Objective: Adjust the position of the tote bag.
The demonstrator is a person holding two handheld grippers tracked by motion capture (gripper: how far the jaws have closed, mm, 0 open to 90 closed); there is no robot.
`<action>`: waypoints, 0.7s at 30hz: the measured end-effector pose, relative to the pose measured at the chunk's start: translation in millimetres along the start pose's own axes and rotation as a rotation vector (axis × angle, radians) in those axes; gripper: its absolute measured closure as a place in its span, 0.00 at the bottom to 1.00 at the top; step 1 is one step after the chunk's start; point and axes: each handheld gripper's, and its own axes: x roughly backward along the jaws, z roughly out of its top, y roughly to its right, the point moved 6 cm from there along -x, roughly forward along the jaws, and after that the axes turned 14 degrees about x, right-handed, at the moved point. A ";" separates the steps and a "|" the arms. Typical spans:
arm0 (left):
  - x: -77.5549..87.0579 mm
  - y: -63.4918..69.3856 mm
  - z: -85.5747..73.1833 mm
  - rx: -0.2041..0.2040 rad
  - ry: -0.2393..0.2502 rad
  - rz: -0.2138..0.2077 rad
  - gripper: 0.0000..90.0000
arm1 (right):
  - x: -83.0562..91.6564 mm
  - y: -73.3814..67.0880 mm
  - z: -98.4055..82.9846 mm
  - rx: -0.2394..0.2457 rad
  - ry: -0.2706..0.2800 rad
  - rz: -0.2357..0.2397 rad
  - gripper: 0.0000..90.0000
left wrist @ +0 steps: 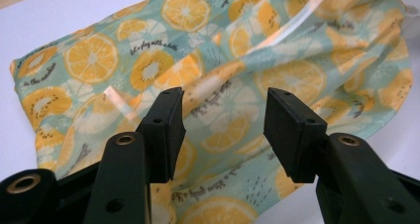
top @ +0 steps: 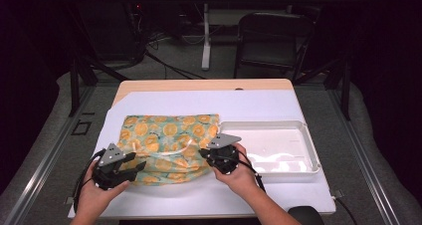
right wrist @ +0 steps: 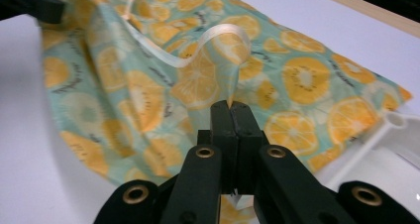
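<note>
Stood in the high view as a light wooden table (top: 149,85) under a white sheet (top: 209,104), in a dark room with a folding chair (top: 271,36) beyond. Carried, at the right, a white plastic tray (top: 311,158), shallow, just beside the cloth. Lay left of that tray as a drawstring bag (top: 166,148) of teal fabric printed with orange and kiwi slices, flat at its far edge and rumpled toward the near edge, with a pale ribbon (top: 181,149) curling across it.

Sat at the bag's near left corner as the left gripper (top: 130,166), held in the left hand (top: 94,197). Sat at the bag's near right edge as the right gripper (top: 205,154), held in the right hand (top: 241,177), close to the tray's corner.

Revealed in the left gripper view what the high view could not: jaws spread wide, pads clear of the fabric, the bag (left wrist: 237,80) lying just past them, printed script legible between the fruit.

Revealed in the right gripper view: jaws pressed fully together on a raised fold of the bag (right wrist: 198,80), fabric pulled up into a peak above the tips, ribbon (right wrist: 213,40) looping behind, tray (right wrist: 391,135) rim at the right.
</note>
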 end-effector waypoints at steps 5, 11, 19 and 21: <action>0.5 -3.7 -3.2 0.010 -0.005 0.015 0.55 | -8.3 8.3 -5.5 -0.047 -0.033 -0.002 1.00; 3.0 -5.1 -3.8 0.012 0.008 0.024 0.55 | -16.5 8.4 -9.2 -0.041 -0.069 -0.001 1.00; 6.2 -10.3 2.1 0.003 0.038 0.039 0.52 | -19.2 7.3 -11.3 -0.044 -0.086 0.012 0.98; 5.6 -11.4 4.8 -0.007 0.039 0.043 0.52 | -19.4 6.9 -11.8 -0.044 -0.087 0.014 0.98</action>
